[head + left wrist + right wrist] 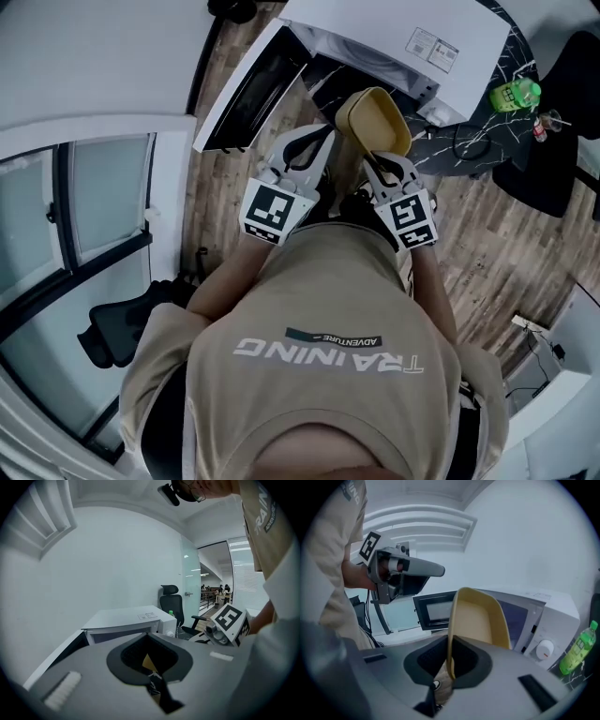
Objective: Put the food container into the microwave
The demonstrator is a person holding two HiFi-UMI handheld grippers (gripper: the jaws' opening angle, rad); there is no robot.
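Microwave (375, 33): white, on dark marbled table (478, 141), door (246, 89) swung open to left.
Food container (373, 117): yellow, tipped on edge, near rim clamped in right gripper (378, 157), just before open cavity.
Left gripper (317, 139): beside container, near door.
Green bottle (514, 94): on table, right of microwave.
Black office chair (117, 328): lower left.
Wood floor (506, 244).
Beige shirt (319, 375): person's, foreground.
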